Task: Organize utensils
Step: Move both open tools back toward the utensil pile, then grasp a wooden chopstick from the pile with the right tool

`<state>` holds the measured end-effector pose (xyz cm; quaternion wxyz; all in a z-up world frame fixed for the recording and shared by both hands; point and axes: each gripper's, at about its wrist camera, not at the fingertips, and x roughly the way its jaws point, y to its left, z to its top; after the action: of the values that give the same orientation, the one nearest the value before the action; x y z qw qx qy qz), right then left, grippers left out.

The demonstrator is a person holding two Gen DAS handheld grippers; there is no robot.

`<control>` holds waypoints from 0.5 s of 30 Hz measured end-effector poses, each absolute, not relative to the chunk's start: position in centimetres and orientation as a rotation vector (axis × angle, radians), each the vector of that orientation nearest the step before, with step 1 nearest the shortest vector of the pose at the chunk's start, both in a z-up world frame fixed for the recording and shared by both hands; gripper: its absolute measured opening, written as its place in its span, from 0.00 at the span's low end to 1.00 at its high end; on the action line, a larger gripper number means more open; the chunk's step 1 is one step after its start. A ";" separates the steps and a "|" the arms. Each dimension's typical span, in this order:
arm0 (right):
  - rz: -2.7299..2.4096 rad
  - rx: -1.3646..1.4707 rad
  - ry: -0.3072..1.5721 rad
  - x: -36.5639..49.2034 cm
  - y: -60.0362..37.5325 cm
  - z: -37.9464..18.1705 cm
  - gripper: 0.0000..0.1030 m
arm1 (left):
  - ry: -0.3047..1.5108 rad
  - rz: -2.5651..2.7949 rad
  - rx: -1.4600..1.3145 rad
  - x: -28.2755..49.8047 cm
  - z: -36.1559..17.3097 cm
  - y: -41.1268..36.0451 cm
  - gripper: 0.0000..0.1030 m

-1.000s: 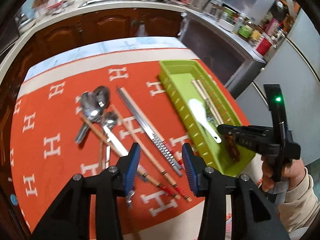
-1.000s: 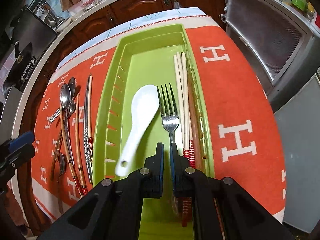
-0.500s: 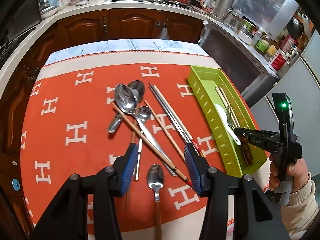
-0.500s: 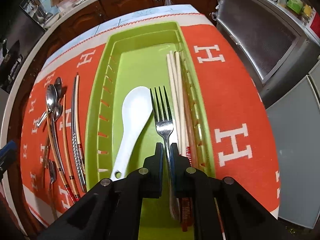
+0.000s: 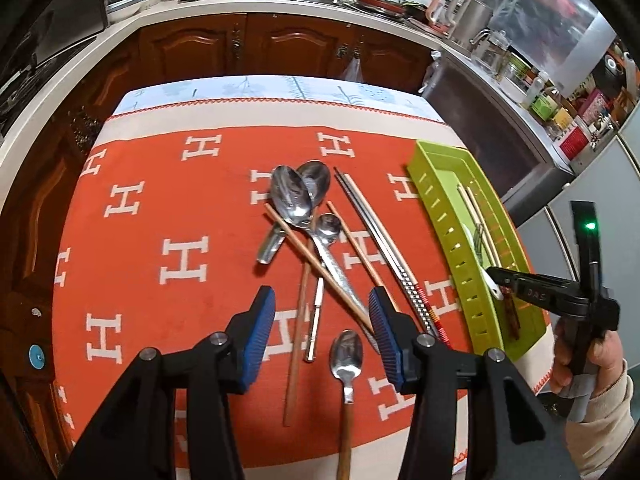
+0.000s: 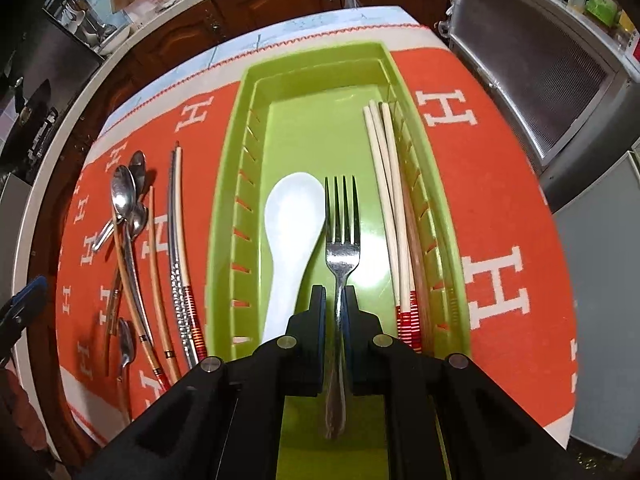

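Note:
My left gripper (image 5: 320, 300) hangs open over the loose pile on the orange cloth, with nothing between its blue pads. Under it lie two large steel spoons (image 5: 292, 196), a brown chopstick (image 5: 320, 268), metal chopsticks (image 5: 380, 240) and a small wooden-handled spoon (image 5: 346, 350). The green tray (image 6: 236, 184) holds a white ceramic spoon (image 6: 292, 224), a steel fork (image 6: 342, 240) and pale chopsticks (image 6: 390, 208). My right gripper (image 6: 335, 292) is shut to a narrow slit above the fork's handle, which lies flat on the tray floor. The left wrist view shows this gripper (image 5: 494, 274) over the tray's near end.
The tray (image 5: 432, 184) sits at the cloth's right side, near the table edge. A sleeved hand (image 5: 592, 364) holds the right gripper. Wooden cabinets (image 5: 288, 44) and a cluttered counter stand behind the table. A fridge (image 6: 600, 280) stands to the right.
The left gripper has slid left across the cloth, from beside the tray to over the spoon pile, and rolled a little. The right gripper barely moved; the fork stays in the tray.

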<state>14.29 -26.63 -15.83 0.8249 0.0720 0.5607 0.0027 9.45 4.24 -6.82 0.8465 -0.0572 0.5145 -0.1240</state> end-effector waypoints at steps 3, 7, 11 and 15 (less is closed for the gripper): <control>-0.001 0.149 1.163 13.8 -26.4 -14.5 0.08 | 1.088 -0.249 -0.124 9.5 -7.0 4.7 0.46; 0.027 0.148 1.115 13.2 -25.4 -12.0 0.08 | 1.090 -0.240 -0.138 9.2 -7.3 5.4 0.48; 0.091 0.125 1.070 12.6 -23.0 -9.6 0.08 | 1.094 -0.225 -0.125 9.0 -7.6 5.9 0.50; 0.182 0.103 1.061 12.5 -19.8 -8.0 0.09 | 1.092 -0.205 -0.114 8.8 -7.9 6.6 0.51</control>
<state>12.52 -19.77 -8.01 0.8574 0.0489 0.5050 0.0865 8.84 6.58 -7.95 0.8480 -0.0540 0.5181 -0.0973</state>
